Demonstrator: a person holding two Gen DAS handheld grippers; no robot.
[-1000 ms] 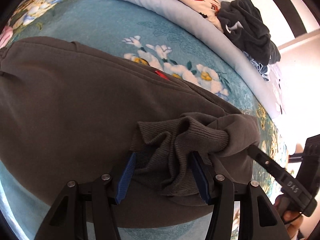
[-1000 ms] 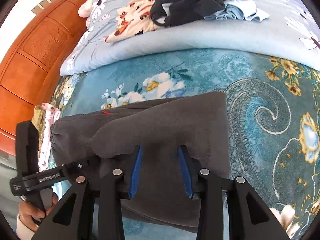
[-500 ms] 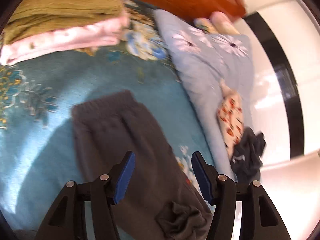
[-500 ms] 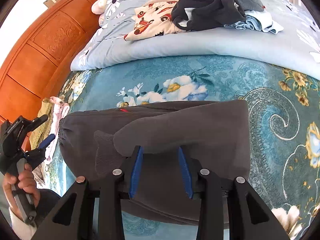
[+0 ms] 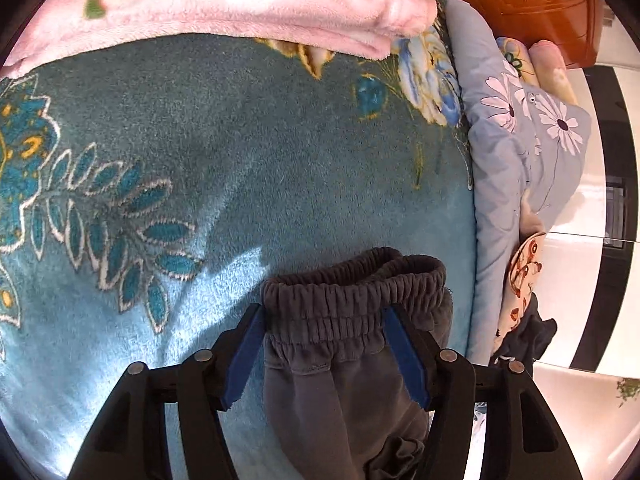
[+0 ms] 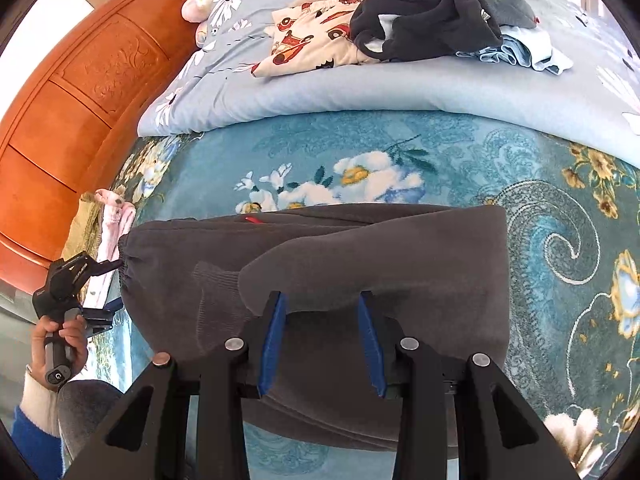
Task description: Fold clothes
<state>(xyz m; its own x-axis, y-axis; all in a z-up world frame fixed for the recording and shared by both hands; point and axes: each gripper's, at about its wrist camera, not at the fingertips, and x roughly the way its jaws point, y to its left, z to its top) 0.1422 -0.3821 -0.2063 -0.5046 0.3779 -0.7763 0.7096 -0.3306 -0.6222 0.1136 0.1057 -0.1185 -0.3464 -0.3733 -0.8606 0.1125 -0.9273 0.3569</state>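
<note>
Grey sweatpants [image 6: 360, 248] lie on the teal floral blanket [image 5: 240, 160], one leg folded over so its ribbed cuff [image 6: 216, 292] rests on top. My left gripper [image 5: 322, 307] stands open astride the elastic waistband [image 5: 352, 300], a blue pad on each side without squeezing it. In the right wrist view the left gripper [image 6: 118, 282] sits at the pants' left end, held by a hand [image 6: 60, 344]. My right gripper [image 6: 321, 298] is shut on the near edge of the folded leg, and the cloth drapes over its tips.
Folded pink and olive garments [image 5: 220, 4] are stacked just beyond the waistband. A light blue quilt [image 6: 360, 92] runs along the far side and carries a dark clothes pile [image 6: 432, 8] and a printed garment [image 6: 312, 44]. A wooden headboard [image 6: 80, 100] stands at the left.
My left gripper let go of the ribbed cuff, rolled, and swung along the pants to the waistband. The right gripper kept its hold and barely moved.
</note>
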